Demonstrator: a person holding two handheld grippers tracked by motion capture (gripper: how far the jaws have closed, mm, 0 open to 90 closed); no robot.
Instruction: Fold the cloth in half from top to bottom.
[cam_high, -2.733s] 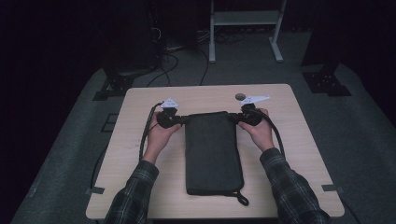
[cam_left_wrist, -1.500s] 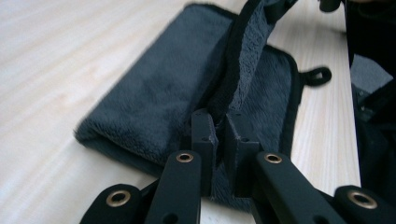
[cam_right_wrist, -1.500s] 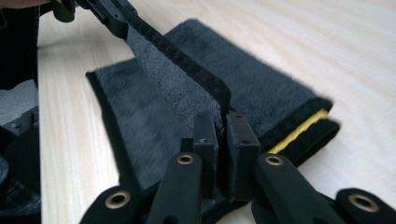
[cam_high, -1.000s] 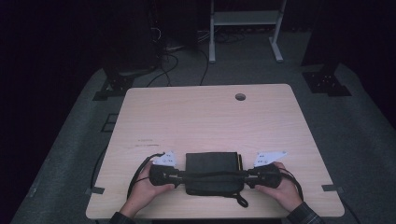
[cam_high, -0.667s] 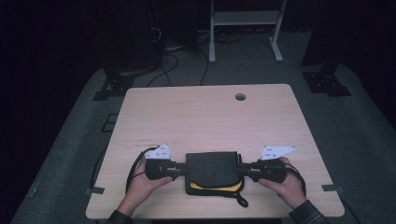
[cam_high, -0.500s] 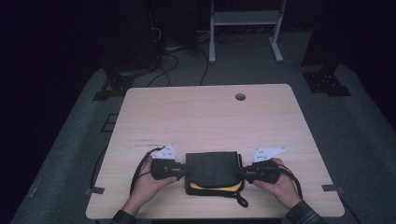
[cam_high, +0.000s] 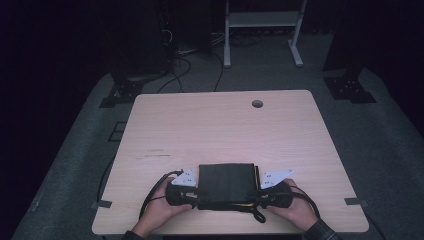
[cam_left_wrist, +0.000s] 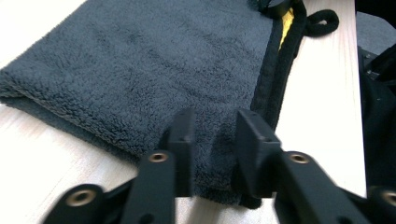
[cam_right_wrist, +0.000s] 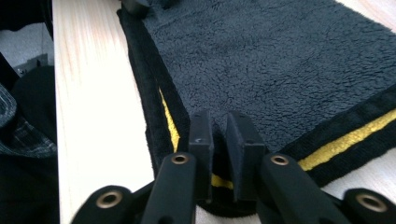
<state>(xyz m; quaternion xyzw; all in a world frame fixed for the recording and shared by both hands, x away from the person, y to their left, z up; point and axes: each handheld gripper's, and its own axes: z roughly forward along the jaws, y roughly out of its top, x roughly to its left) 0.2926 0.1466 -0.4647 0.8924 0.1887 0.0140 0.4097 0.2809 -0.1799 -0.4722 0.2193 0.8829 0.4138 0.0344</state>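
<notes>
Your left hand-held gripper (cam_left_wrist: 212, 135) sits low at the near left corner of the folded dark grey fleece towel with black binding and a yellow stripe (cam_high: 226, 182), and its two black jaws stand a little apart with the towel's corner fabric bunched between them; those jaws have just been opening, and the pads look loose on the cloth rather than pressed into it. In the left gripper view the fleece spreads away from the jaws, its black bound edge runs along the side nearest you, and a small black hanging loop (cam_left_wrist: 323, 21) lies on the wood at the far end of that edge. Your right hand-held gripper (cam_right_wrist: 219, 140) is at the opposite near corner, its jaws drawn narrow and pinching the black-and-yellow border of the towel between the pads; those jaws have just eased open slightly, yet the cloth is clamped. From above, your left hand (cam_high: 162, 212) and right hand (cam_high: 295, 210) flank the towel, each gripper lying level and pointing inward at it, with the white plates on top tilted outward and black cables looping back toward you. The towel lies folded into a compact, roughly square block flat on the pale wooden bench (cam_high: 215, 130), close to the near edge and about midway between its left and right sides. A small round cable hole (cam_high: 257, 104) sits near the far edge of the bench, well apart from the towel.
</notes>
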